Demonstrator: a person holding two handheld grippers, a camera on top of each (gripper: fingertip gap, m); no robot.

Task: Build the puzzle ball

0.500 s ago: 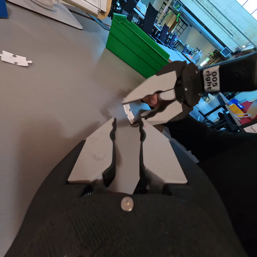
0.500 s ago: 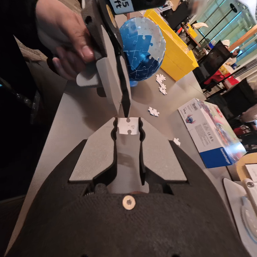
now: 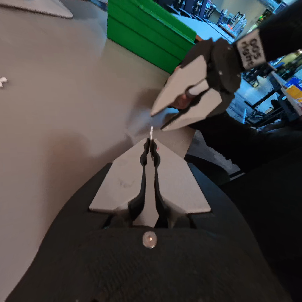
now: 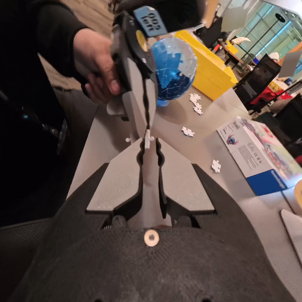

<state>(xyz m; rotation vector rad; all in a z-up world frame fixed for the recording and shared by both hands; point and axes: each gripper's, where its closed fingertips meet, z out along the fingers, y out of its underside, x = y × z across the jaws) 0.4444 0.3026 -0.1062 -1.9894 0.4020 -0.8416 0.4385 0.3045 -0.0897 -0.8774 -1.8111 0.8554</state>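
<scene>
- One small white puzzle piece (image 4: 147,138) is pinched in the left gripper (image 3: 150,140); right gripper (image 4: 149,140) fingers stand slightly parted around it.
- Handover step, seemingly; next, carry it to the blue puzzle ball (image 4: 175,68).

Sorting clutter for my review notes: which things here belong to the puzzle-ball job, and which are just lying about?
Job:
blue puzzle ball
white puzzle piece pinched by left gripper
right gripper, open
loose white pieces
printed puzzle box

Lying about:
yellow bins
green bins

Matt grey table (image 4: 204,143); glossy blue puzzle ball (image 4: 174,68); glossy cardboard box (image 4: 255,156); smooth yellow plastic bin (image 4: 210,68).
</scene>
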